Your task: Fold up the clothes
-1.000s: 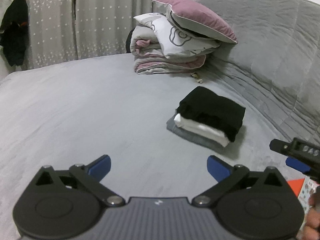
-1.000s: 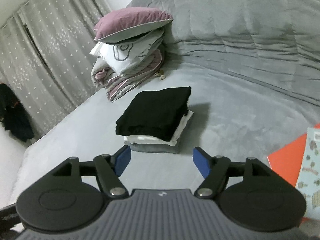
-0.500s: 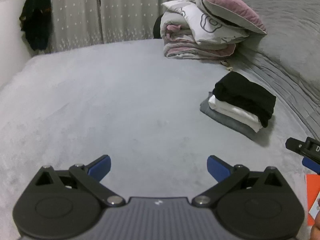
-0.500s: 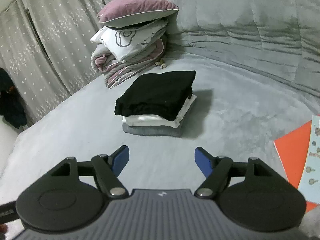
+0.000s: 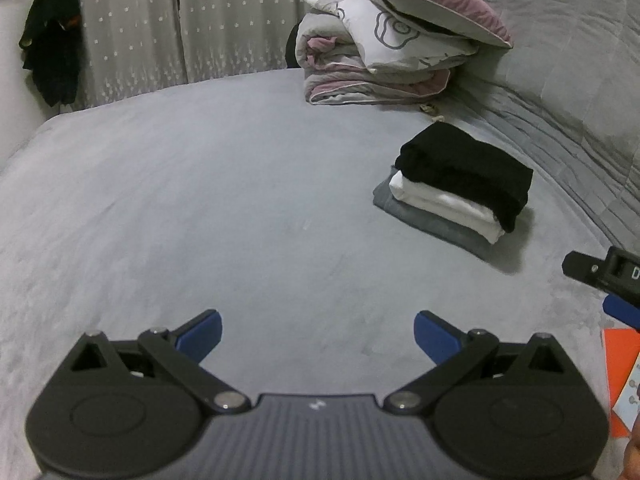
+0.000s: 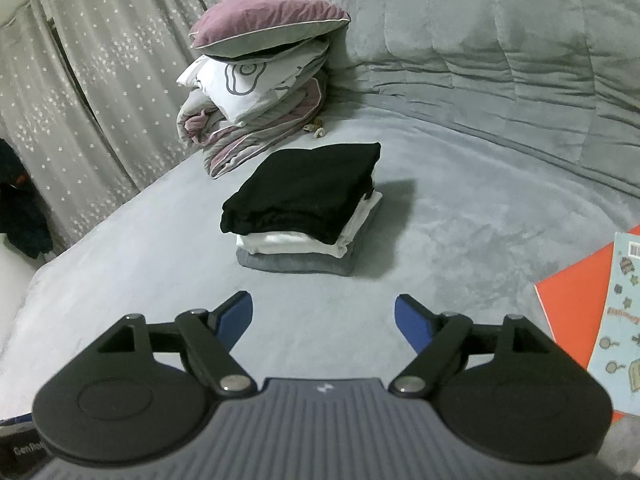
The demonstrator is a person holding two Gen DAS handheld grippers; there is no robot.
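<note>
The left tool (image 5: 318,334) hangs over the bare middle of the bed (image 5: 200,208), its blue fingers (image 5: 200,334) spread wide with nothing between them. The right tool (image 6: 323,318) is likewise spread wide and empty, aimed at the stack (image 6: 308,216) of folded clothes lying just ahead of it.

The stack sits on the bed near the headboard (image 6: 500,40) side, well apart from both tools. It has three layers: a black garment (image 6: 304,196) on top, a white one (image 6: 296,246) under it, and a grey one (image 6: 296,266) at the bottom, touching the bed. The black piece overhangs the white one at its front edge.

Beyond the stack, toward the far corner of the bed by the headboard, a pile of bedding (image 5: 376,72) is topped by a mauve pillow (image 5: 436,4). A small tan object (image 5: 431,110) lies on the bed between the bedding and the stack; what it is cannot be made out.

At the near right edge of the bed lies an orange folder (image 6: 572,300) with a pale blue booklet (image 6: 618,320) resting on it. Behind the far edge hang spotted grey curtains (image 5: 160,20), with a dark garment (image 5: 52,60) hanging at their left. The tip of the right tool shows at the right edge of the left wrist view.
</note>
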